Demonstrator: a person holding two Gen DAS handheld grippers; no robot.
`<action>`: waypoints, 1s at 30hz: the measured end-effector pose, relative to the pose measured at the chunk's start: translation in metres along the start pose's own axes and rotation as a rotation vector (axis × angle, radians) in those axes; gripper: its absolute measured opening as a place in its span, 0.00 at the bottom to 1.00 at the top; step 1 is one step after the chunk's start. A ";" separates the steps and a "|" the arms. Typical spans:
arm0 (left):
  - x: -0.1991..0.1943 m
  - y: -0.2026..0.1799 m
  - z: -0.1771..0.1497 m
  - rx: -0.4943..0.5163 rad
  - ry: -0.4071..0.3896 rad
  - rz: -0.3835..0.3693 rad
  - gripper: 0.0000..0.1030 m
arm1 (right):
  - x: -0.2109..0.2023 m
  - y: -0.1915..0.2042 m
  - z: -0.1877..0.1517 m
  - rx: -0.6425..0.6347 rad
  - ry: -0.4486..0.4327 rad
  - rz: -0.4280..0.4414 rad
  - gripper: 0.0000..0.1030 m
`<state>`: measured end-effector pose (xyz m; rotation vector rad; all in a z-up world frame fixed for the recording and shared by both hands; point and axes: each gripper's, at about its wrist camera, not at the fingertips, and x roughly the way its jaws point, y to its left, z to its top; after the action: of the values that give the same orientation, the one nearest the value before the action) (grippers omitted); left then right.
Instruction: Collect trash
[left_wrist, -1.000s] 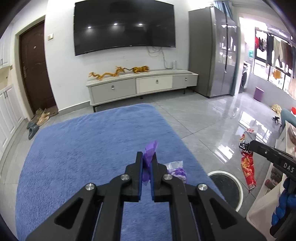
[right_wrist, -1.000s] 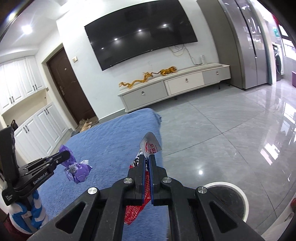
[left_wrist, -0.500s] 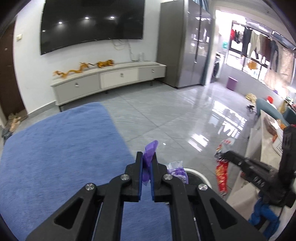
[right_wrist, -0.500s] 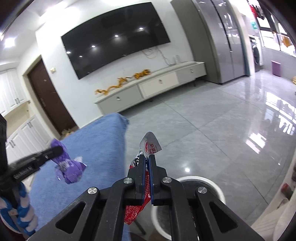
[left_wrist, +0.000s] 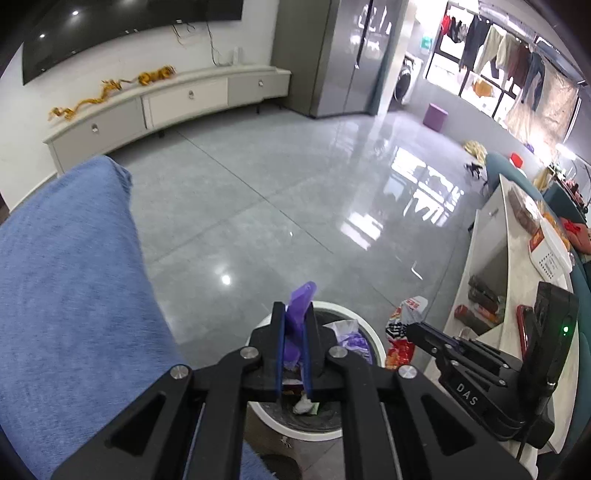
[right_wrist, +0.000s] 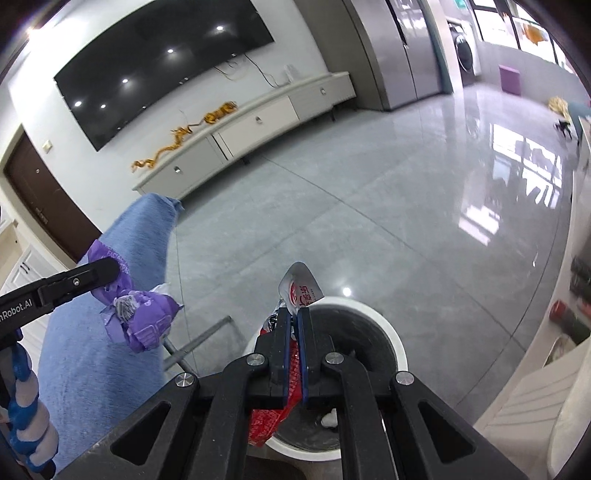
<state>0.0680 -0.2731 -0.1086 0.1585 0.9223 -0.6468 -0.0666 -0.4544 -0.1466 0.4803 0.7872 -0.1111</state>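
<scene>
Crinkled purple plastic wrapper (left_wrist: 297, 317) clamped in left gripper (left_wrist: 294, 345), red-and-white foil snack packet (right_wrist: 295, 347) clamped in right gripper (right_wrist: 294, 349), both over round white-rimmed trash bin (right_wrist: 395, 350); release pending.

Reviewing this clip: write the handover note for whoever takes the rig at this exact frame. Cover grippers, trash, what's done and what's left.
Left gripper: shut on the purple wrapper, held above the white bin.
Right gripper: shut on the red snack wrapper, also over the bin's near rim.
Bin: open top, on the grey floor beside the blue rug; some scraps already lie inside.
Done: both wrappers picked up and carried to the bin.
Left: open each gripper so its wrapper drops in, probably one at a time, then check that neither catches on the rim.
</scene>
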 end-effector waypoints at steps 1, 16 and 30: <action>0.004 -0.001 -0.001 0.002 0.008 -0.004 0.08 | 0.002 -0.005 -0.002 0.010 0.007 0.000 0.07; 0.039 -0.003 -0.009 -0.034 0.094 -0.052 0.41 | 0.024 -0.025 -0.010 0.063 0.080 -0.019 0.21; -0.020 0.026 -0.023 -0.087 -0.018 0.011 0.41 | -0.003 0.001 -0.009 0.007 0.046 -0.045 0.26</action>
<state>0.0592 -0.2342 -0.1106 0.0793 0.9299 -0.5962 -0.0741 -0.4493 -0.1495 0.4734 0.8430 -0.1451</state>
